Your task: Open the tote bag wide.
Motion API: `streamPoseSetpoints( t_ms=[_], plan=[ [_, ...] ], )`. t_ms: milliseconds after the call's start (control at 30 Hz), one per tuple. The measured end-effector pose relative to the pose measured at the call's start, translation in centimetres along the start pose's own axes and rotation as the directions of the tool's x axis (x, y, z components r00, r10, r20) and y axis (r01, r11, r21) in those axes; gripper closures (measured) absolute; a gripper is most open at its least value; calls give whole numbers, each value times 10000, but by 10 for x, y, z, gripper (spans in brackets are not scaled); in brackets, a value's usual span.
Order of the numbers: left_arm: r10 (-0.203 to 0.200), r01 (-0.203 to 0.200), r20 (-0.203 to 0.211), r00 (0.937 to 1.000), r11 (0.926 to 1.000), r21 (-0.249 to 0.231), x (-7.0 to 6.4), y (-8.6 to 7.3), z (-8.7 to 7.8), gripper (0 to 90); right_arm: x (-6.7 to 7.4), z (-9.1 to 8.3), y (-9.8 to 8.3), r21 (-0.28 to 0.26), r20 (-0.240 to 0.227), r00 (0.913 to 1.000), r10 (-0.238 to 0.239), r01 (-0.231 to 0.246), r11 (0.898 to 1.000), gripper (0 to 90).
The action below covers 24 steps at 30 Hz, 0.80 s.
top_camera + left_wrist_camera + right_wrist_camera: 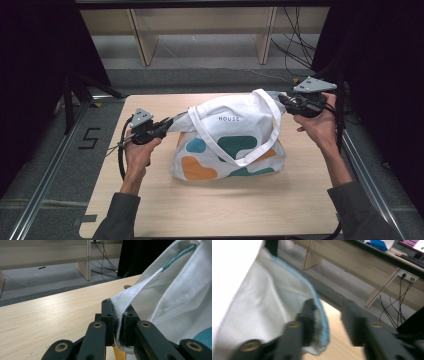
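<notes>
You had the tote bag point(230, 142) mid-table, left gripper point(117, 322) clamped on its left top corner, right gripper point(329, 322) w/ jaws apart at the right corner hem — prob. mid-regrip; next you'd need to close right squarely on fabric.

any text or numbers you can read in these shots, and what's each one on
"HOUSE" - small dark capitals on the white upper part of the tote bag, in the high view.
"5" - a black mark on the grey floor left of the table, in the high view.
Screen at the top right corner of the right gripper view: its content is too small and blurred to read.
</notes>
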<state>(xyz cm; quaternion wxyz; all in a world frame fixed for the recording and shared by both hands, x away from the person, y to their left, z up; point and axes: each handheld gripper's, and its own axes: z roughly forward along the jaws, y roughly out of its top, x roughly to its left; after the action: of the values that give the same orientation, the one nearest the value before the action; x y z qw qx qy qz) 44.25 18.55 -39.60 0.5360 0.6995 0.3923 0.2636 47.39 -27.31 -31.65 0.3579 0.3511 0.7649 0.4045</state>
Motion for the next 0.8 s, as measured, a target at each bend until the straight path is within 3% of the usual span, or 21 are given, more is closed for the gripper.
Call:
streamPoseSetpoints(
  t_ms=[33,67,133,167,267,300,333,400,433,500,567,600,667,700,800],
  plan=[
    [1,0,-44,10000,10000,46,-1,1,-2,818,0,-2,0,-19,-38,9995,303,-303,9995,560],
    [25,-24,-128,9999,10000,52,-2,1,-3,812,-8,-15,2,-501,-230,9960,862,-872,9949,499],
    [69,-69,-115,9999,10000,53,-1,1,-4,809,-11,-20,2,-736,-298,9943,1023,-1042,9918,475],
    [-33,33,-89,10000,10000,30,-1,1,-4,792,-17,-38,1,-960,-452,9897,1358,-1396,9855,449],
    [-286,285,-83,9996,9995,-102,1,1,-5,746,-13,-54,-2,-1188,-826,9870,1379,-1471,9820,440],
    [-102,102,39,9999,9999,-140,3,1,-5,743,-9,-60,-5,-1242,-1119,9852,1299,-1435,9818,432],
    [-224,224,96,9997,9997,-49,3,1,-5,710,2,-69,-13,-1074,-1822,9740,1345,-1557,9819,407],
    [-490,491,63,9988,9987,-140,4,2,-7,630,14,-71,-21,-1150,-2201,9687,1148,-1427,9831,374],
    [-567,566,-27,9984,9979,-305,6,5,-9,574,23,-74,-24,-988,-2513,9605,1196,-1484,9840,373],
    [-1152,1113,-726,9907,9922,-554,2,12,-17,495,34,-75,-28,-1081,-2682,9596,847,-1174,9872,368],
    [-1106,1057,-809,9906,9924,-622,1,17,-21,460,37,-74,-29,-1131,-2697,9609,634,-970,9888,368],
    [-1160,1113,-547,9917,9903,-827,-2,28,-29,413,43,-67,-32,-1094,-2672,9618,602,-923,9897,370],
    [-1093,1046,-466,9929,9902,-929,-5,34,-35,399,43,-65,-32,-1006,-2795,9585,571,-884,9910,371],
    [-890,859,-345,9954,9928,-832,-11,40,-43,401,45,-58,-34,-724,-2917,9520,929,-1189,9903,380],
    [-601,591,-209,9980,9971,-474,-22,40,-52,396,45,-53,-34,-515,-2949,9510,931,-1131,9922,397]
  ],
)
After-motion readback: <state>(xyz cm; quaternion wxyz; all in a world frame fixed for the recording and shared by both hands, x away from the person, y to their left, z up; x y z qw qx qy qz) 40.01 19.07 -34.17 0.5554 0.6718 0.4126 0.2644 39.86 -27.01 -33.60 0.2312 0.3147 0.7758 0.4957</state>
